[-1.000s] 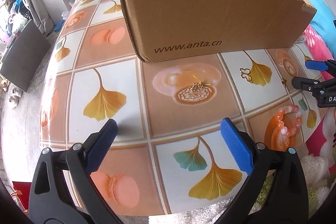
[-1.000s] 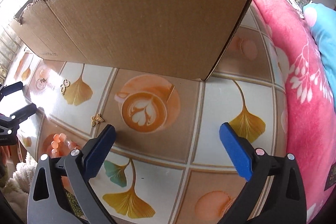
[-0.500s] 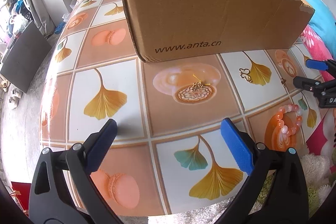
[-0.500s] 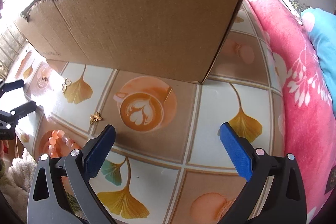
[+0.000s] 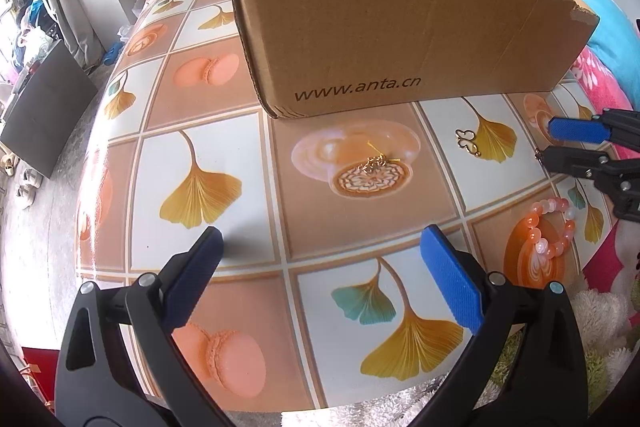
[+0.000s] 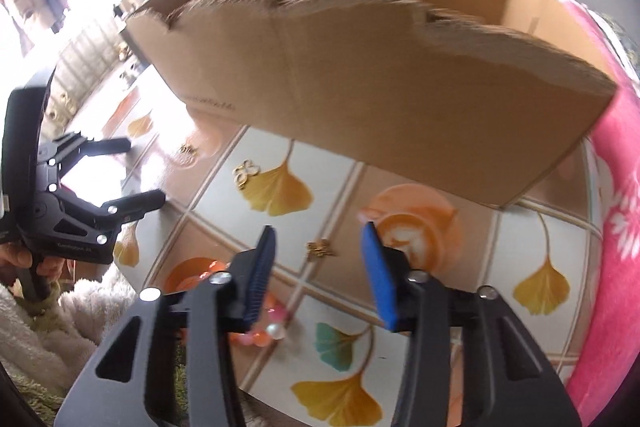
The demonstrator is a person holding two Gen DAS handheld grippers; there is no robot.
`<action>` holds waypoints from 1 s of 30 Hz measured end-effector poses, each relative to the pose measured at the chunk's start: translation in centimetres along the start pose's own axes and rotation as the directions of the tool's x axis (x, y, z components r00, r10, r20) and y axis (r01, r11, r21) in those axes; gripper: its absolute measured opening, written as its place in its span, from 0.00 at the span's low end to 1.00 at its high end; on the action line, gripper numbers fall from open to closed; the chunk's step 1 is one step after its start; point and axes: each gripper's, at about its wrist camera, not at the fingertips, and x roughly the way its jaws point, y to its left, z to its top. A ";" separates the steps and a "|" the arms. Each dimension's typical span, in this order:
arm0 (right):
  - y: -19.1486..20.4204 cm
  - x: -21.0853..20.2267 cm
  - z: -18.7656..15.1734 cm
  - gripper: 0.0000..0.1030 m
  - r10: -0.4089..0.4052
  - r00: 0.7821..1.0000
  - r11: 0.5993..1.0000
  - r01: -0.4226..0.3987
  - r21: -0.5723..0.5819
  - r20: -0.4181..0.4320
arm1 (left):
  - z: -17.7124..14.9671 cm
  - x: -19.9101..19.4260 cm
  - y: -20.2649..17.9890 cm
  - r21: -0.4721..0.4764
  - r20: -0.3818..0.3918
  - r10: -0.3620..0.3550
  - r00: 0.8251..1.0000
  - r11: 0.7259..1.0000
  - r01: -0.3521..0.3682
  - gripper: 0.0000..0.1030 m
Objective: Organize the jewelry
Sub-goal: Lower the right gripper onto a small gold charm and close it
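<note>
A small gold butterfly charm (image 6: 320,249) lies on the patterned tablecloth (image 6: 432,339), just beyond the tips of my right gripper (image 6: 320,267). Its jaws are closing, and the pads do not touch the charm. An orange and pink bead bracelet (image 5: 554,227) lies near the table's front edge, partly hidden behind the right gripper's finger (image 6: 260,275). A gold clover earring (image 5: 468,143) and a tangled gold piece (image 5: 376,161) lie in front of the cardboard box (image 5: 400,27). My left gripper (image 5: 324,267) hangs open over the cloth with nothing in it.
A pink flowered blanket (image 6: 616,227) borders the table on the right. White fluffy fabric (image 6: 40,327) lies at the front edge. A hand (image 6: 16,263) holds the left gripper (image 6: 146,171). A dark panel (image 5: 44,107) stands on the floor at the left.
My right gripper has swung left and rolled, so it now stands over the gold butterfly charm, and its jaws have narrowed. The left gripper has kept still and open.
</note>
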 end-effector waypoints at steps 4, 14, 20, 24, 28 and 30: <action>0.5 0.8 0.2 0.25 -0.027 0.999 0.999 0.026 -0.032 -0.030 | 0.0 0.0 0.0 0.000 -0.001 0.000 1.000 1.000 0.000 0.93; 2.3 1.2 0.5 0.13 -0.042 0.997 0.995 0.037 -0.088 -0.057 | 0.0 0.0 0.1 -0.002 0.002 0.002 1.000 1.000 -0.002 0.93; 3.1 1.8 0.7 0.12 -0.031 0.998 0.996 0.026 -0.083 -0.057 | -0.1 -0.2 0.0 -0.001 0.020 0.003 1.000 1.000 -0.003 0.93; 1.9 1.5 0.6 0.12 -0.038 0.998 0.998 0.035 -0.061 -0.051 | -0.2 -0.3 0.0 0.013 0.029 -0.002 1.000 1.000 0.002 0.93; 0.3 1.0 0.3 0.12 -0.057 0.997 0.998 0.056 -0.024 -0.046 | 0.0 -1.0 -0.5 0.048 0.066 0.035 0.997 0.998 -0.038 0.93; -0.1 0.8 0.2 0.12 -0.062 0.997 0.998 0.062 -0.003 -0.043 | 0.3 -1.7 -1.1 0.068 0.104 -0.002 0.995 0.998 -0.005 0.93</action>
